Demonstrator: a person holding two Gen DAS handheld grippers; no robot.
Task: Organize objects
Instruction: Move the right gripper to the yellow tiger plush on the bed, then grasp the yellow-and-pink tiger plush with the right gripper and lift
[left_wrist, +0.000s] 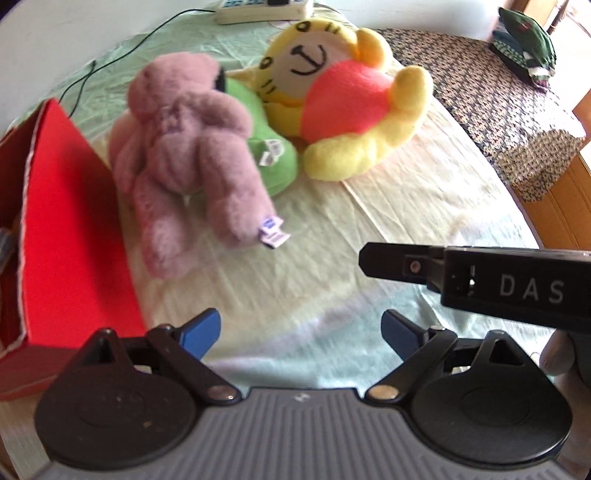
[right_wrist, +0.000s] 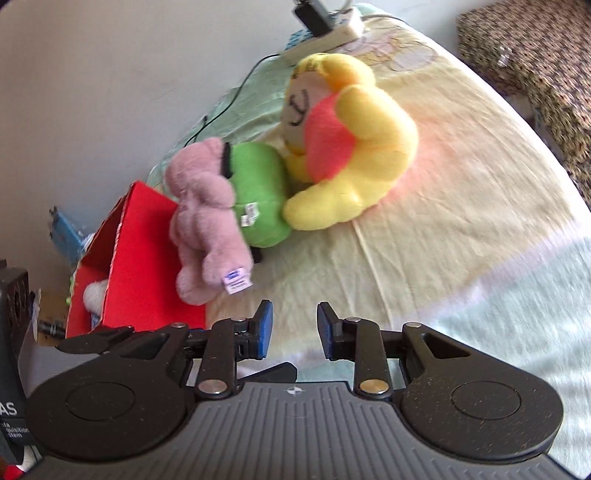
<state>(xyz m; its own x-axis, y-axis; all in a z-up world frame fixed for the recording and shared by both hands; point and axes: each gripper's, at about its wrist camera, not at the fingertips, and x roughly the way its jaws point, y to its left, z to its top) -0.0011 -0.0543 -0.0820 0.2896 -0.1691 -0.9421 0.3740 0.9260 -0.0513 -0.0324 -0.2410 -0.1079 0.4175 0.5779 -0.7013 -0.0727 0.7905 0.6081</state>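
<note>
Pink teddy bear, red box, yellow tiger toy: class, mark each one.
Pink teddy bear (left_wrist: 184, 147), left wrist view, its back.
Red box (left_wrist: 74, 236), left wrist view, outer side wall.
Yellow tiger toy (right_wrist: 369, 147), right wrist view, its arm.

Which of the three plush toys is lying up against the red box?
The pink teddy bear: its side lies against the red box. The green plush sits behind it, and the yellow tiger plush lies farthest from the box.

We are looking at a bed (left_wrist: 406, 206) under a pale sheet, where a pink plush bear (left_wrist: 184, 162), a green plush (left_wrist: 275, 162), a yellow tiger plush (left_wrist: 343, 99), a red box (left_wrist: 70, 229) and a power strip (left_wrist: 262, 9) are lying.
</note>
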